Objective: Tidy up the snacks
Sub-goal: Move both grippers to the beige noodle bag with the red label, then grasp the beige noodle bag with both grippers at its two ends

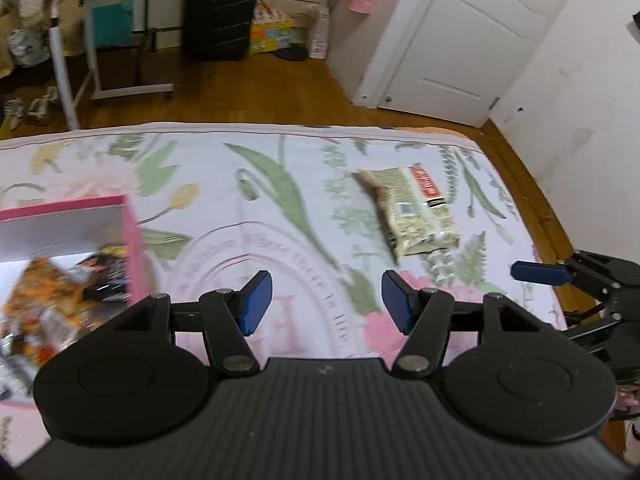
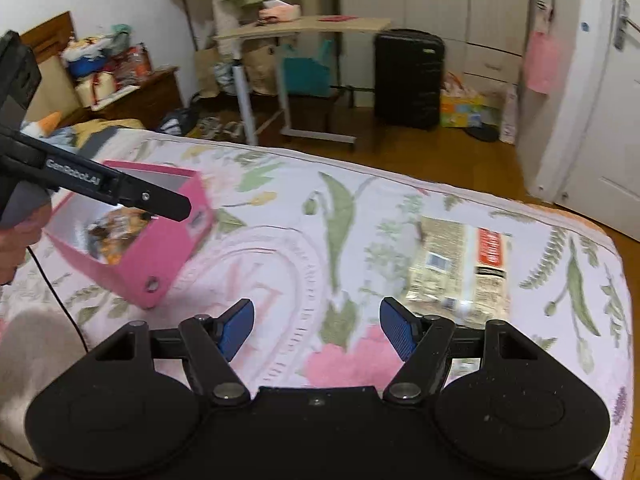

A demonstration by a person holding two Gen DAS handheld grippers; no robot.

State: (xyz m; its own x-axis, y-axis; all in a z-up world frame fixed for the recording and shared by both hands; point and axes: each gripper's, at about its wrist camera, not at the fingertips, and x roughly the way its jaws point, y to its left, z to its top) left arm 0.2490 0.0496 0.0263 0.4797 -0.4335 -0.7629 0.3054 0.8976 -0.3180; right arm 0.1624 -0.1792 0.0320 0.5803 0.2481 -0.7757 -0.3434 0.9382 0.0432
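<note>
A beige snack packet [image 1: 412,212] with a red label lies flat on the floral bed sheet, ahead and right of my left gripper [image 1: 326,300], which is open with nothing between its blue pads. The pink box [image 1: 134,248] at the left holds several snack bags [image 1: 44,292]. In the right wrist view the same packet [image 2: 460,264] lies just beyond the right pad of my right gripper [image 2: 316,328], also open and empty. The pink box [image 2: 160,264] sits far left, with the left gripper's fingers [image 2: 160,200] hovering over its open top.
The bed sheet [image 2: 280,240] ends at a rounded corner on the right, above a wooden floor [image 1: 260,92]. Beyond the bed stand a rolling desk [image 2: 304,26], a black suitcase [image 2: 408,80] and a white door [image 1: 472,40]. A hand [image 2: 16,240] grips the left tool.
</note>
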